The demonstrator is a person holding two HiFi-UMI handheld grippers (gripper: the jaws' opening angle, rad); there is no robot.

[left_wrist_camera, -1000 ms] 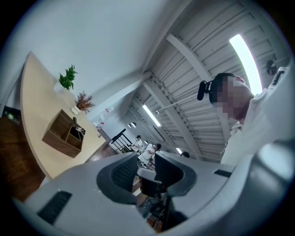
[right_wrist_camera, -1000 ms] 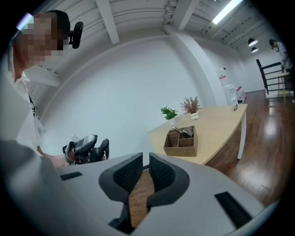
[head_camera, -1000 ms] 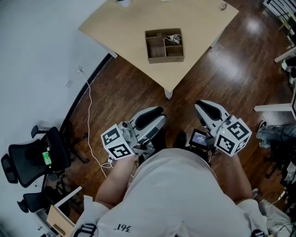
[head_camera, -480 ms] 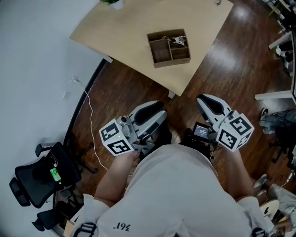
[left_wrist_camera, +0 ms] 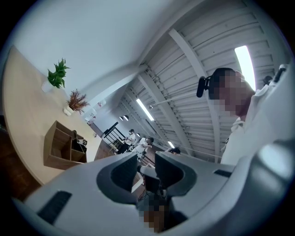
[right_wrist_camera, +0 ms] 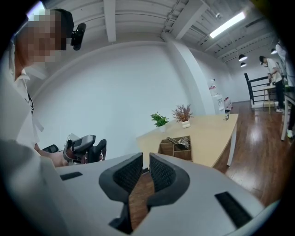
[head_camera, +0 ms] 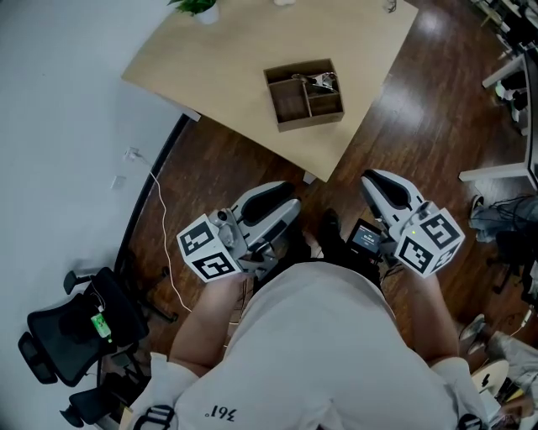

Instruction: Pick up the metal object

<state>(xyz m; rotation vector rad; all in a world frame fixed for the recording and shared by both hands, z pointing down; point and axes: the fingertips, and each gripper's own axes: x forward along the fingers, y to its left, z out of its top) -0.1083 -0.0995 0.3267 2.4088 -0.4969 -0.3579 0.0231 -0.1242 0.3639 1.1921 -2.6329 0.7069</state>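
Head view, approach stage: left gripper [head_camera: 288, 198] jaws slightly parted, right gripper [head_camera: 371, 179] jaws nearly closed, both empty, near the body, well short of the metal object [head_camera: 322, 81] in the wooden box's [head_camera: 309, 120] far right compartment on the table [head_camera: 227, 59]; next, likely reaching forward over the near table corner, potted plant [head_camera: 195, 7] beyond, nothing blocking.

The head view has shifted: the desk [head_camera: 210, 63] and wooden box [head_camera: 304, 92] sit lower in frame, more of the potted plant [head_camera: 193, 7] shows, and the office chair [head_camera: 71, 323] slid down-left. A dark shoe [head_camera: 329, 227] has stepped forward between left gripper [head_camera: 288, 207] and right gripper [head_camera: 374, 186]. In the left gripper view the box looms larger.
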